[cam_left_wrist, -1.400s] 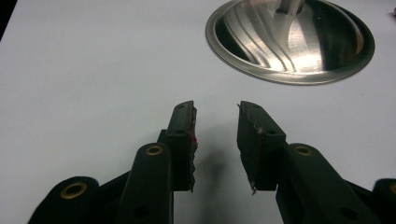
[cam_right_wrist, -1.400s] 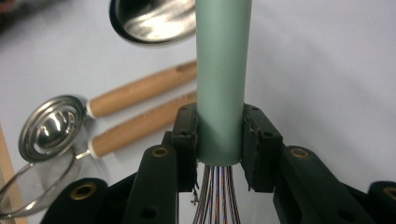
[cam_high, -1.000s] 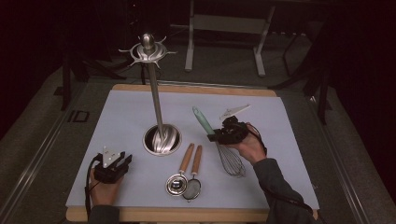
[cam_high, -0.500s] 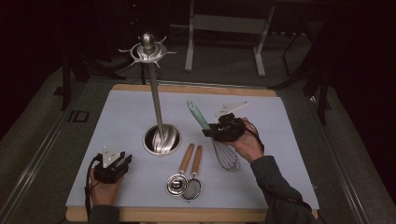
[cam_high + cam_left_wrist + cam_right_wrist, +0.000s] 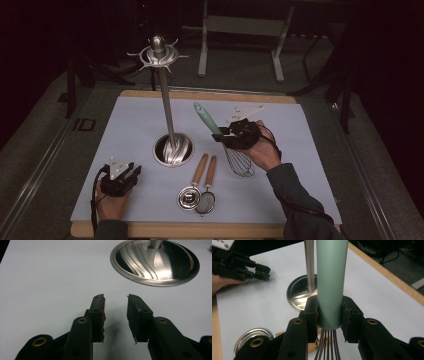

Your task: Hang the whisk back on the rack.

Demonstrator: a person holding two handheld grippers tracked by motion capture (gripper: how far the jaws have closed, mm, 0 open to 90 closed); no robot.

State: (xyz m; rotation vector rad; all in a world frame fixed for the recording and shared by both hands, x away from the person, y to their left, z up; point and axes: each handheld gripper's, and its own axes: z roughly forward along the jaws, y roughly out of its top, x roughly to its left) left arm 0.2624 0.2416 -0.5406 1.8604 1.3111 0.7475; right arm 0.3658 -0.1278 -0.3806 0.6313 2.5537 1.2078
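Observation:
A whisk with a pale green handle and wire head is tilted up off the white mat, wire end low. My right gripper is shut on the handle just above the wires; in the right gripper view the pads press both sides of the green handle at my right gripper. A tall steel utensil stand rises from its round base to a ring of hooks. My left gripper rests low at the front left, open and holding nothing, pointing at the stand's base.
Two wooden-handled tools lie in front of the stand: a small steel cup and a mesh strainer. The white mat covers a wooden board whose edge runs along the front. A white tag lies behind the right hand.
The right gripper has lifted the whisk and carried it slightly left toward the stand, the handle tipping up more. The left gripper has stayed put.

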